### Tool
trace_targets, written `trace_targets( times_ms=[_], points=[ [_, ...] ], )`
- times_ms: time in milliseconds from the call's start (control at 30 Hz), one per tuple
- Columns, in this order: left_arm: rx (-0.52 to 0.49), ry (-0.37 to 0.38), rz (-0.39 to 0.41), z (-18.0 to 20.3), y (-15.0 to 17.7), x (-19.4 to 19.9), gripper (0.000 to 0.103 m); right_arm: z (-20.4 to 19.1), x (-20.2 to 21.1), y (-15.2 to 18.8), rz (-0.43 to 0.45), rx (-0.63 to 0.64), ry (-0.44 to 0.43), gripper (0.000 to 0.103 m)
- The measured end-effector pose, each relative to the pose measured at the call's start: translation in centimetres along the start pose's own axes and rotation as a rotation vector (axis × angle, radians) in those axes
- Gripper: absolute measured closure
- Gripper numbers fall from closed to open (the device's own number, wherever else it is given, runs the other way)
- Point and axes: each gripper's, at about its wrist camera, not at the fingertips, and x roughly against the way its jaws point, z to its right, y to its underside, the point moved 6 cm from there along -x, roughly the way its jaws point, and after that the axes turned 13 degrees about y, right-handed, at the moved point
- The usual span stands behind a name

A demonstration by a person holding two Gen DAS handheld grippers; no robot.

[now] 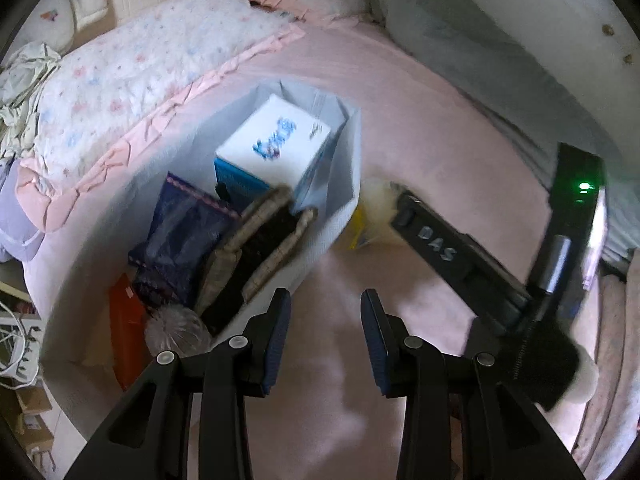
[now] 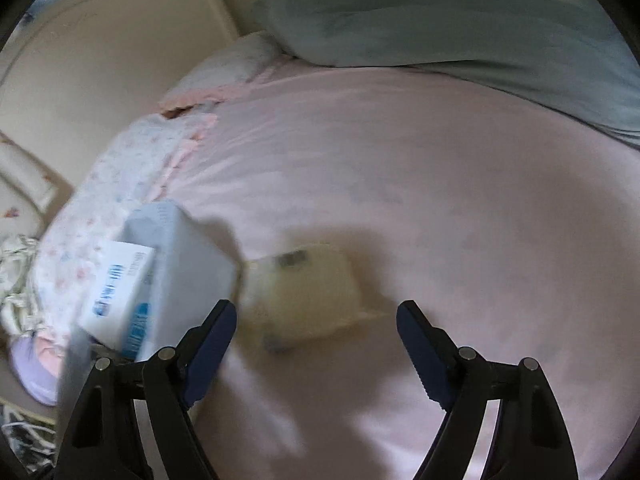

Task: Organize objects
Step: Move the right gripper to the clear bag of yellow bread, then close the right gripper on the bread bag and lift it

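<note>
Two grippers hang over a pink bedsheet, and neither has anything between its fingers. The left gripper shows its jaws parted over bare sheet. Up at about ten o'clock from it stands a white storage bin on the bed. Inside the bin, a white and blue tissue box sits at the far end; nearer lie a dark navy pouch, a tan woven item with a dark middle, an orange packet and a clear ribbed plastic piece.

At three o'clock from the left gripper, the body of the other tool crosses the left wrist view, black, with a green light on it.

The right gripper has its jaws spread wide. Just ahead of them, at twelve o'clock, a pale yellow soft item lies on the sheet, blurred, so what it is cannot be told. It sits just beside the bin's outer wall, which stands at ten o'clock from the right gripper.

A floral quilt with pink ruffled trim lies beyond the bin at eleven o'clock, and a grey blanket runs along the far side of the bed at one o'clock.
</note>
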Motion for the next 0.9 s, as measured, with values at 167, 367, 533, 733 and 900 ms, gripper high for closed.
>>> trace_targets(
  times_ms=[167,367,533,733,900],
  points=[
    [-0.004,0.049,0.058,-0.2,-1.1,1.5,0.066,-2.5,-0.6,-1.3,0.057,0.098,0.054,0.021],
    [0.014,0.046,0.102,-1.9,-2.2,2.7,0.066,-2.6,-4.5,-0.5,-0.034,0.060,0.051,0.021],
    [0.023,0.021,0.072,-3.6,-2.4,2.2,0.066,-0.9,-6.8,0.4,-0.120,-0.135,-0.041,0.013],
    [0.052,-0.007,0.062,-5.0,-2.3,2.0,0.066,-1.9,-6.1,0.4,-0.141,-0.137,-0.104,0.013],
    [0.041,-0.114,0.079,-5.9,-2.3,2.3,0.066,-2.9,-4.9,0.1,-0.095,-0.027,-0.059,0.013]
  ],
)
